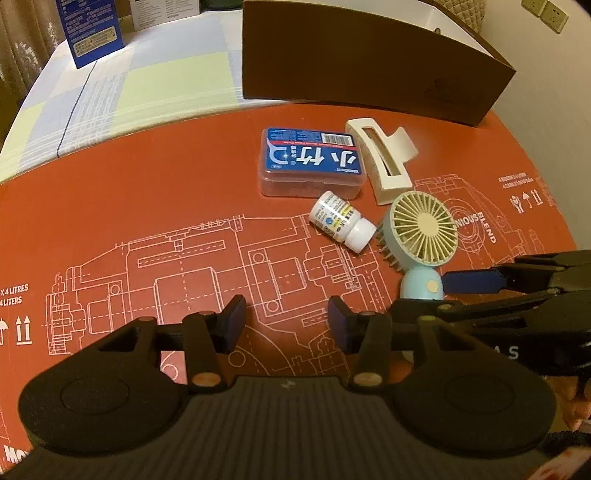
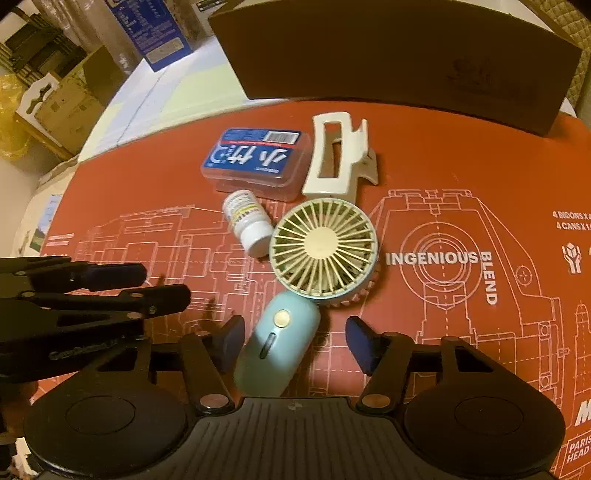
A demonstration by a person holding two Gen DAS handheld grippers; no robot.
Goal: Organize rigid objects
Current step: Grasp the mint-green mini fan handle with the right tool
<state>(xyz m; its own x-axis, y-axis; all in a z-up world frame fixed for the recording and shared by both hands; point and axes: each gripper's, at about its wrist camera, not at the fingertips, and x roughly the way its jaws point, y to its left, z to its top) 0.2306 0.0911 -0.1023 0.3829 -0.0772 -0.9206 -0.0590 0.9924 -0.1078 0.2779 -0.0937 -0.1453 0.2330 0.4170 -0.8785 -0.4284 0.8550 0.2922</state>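
Red mat (image 2: 424,147): fan (image 2: 321,247), bottle (image 2: 249,225), case (image 2: 256,162) and clip (image 2: 338,155) clustered near box (image 2: 388,55). Right gripper (image 2: 295,343) straddles the fan handle, unclenched; left gripper (image 1: 286,317) spread, empty.

You work over a surface (image 1: 110,221) covered by a red sheet printed with white line drawings, with a pale checked cloth (image 1: 147,74) beyond it. Patterned curtains (image 1: 22,48) hang at left, wall sockets (image 1: 546,13) sit at right, and stacked cardboard boxes (image 2: 70,99) stand on the floor.
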